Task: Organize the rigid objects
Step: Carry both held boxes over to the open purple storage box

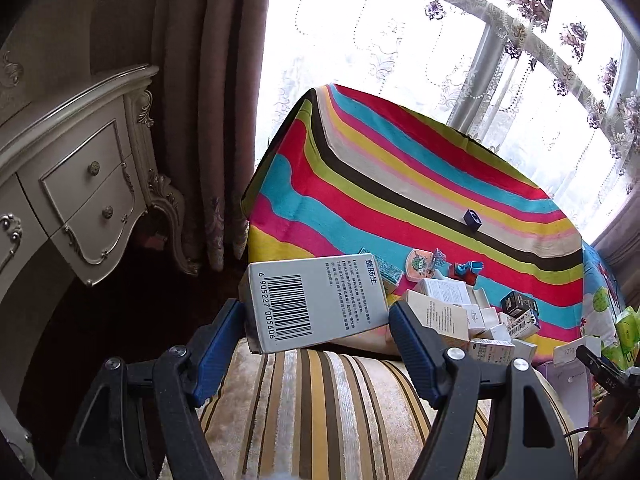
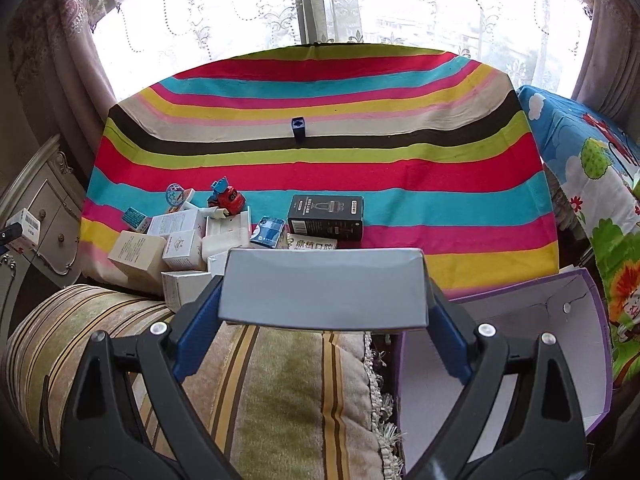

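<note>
My left gripper (image 1: pixel 316 320) is shut on a white barcode box (image 1: pixel 316 304) and holds it above the striped cushion (image 1: pixel 320 408); that box also shows far left in the right wrist view (image 2: pixel 26 230). My right gripper (image 2: pixel 324 292) is shut on a plain grey-white box (image 2: pixel 324 288), held over the cushion edge (image 2: pixel 256 392). A pile of small white boxes (image 2: pixel 176 248) lies on the striped cloth (image 2: pixel 320 160), with a black box (image 2: pixel 326 216) and a red toy car (image 2: pixel 228 198) beside it.
An open purple-edged white box (image 2: pixel 500 360) stands at the lower right of the right wrist view. A small dark blue block (image 2: pixel 298 126) sits mid-cloth. A cream dresser (image 1: pixel 80 184) stands at the left, a cartoon-print cover (image 2: pixel 592 184) at the right. Curtains and a window lie behind.
</note>
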Tool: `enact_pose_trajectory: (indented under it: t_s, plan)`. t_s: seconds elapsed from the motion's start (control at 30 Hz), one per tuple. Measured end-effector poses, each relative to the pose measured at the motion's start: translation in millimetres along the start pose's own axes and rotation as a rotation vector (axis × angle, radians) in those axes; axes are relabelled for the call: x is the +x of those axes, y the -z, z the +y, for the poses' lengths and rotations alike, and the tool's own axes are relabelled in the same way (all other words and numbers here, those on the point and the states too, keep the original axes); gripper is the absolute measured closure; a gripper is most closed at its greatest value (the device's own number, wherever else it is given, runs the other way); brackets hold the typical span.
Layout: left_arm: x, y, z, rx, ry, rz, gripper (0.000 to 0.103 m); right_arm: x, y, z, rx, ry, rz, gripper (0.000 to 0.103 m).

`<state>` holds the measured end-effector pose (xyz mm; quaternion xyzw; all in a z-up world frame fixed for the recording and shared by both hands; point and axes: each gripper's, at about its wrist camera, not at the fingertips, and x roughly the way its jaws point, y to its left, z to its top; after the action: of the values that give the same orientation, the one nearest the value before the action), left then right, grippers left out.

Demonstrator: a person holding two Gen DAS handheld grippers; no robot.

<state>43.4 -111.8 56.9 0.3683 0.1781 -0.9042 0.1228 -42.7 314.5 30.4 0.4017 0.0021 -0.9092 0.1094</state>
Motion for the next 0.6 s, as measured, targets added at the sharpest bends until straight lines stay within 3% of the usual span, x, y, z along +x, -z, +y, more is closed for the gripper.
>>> enact_pose_trajectory:
  t_s: [0.13, 0.27, 0.4, 0.6]
  plan:
    - [2.3, 14.6, -0.9, -0.006, 0.050, -0.043, 0.028, -2.6, 8.4, -0.4, 0.004, 0.009, -0.021, 0.009]
    - [7.5, 11.1, -22.9, 0.062, 0.116, -0.096, 0.028, -3.5, 20.0, -5.1, 0.038, 0.014, -0.028, 0.009]
    - [21.0, 4.9, -47.0, 0.094, 0.222, -0.136, 0.028, -3.2, 28.3, -14.9, 0.095, 0.008, -0.042, 0.009]
    - [30.8, -5.2, -89.5, 0.237, 0.326, -0.188, 0.028, -7.9, 36.6, -22.1, 0.137, 0.026, -0.065, 0.009]
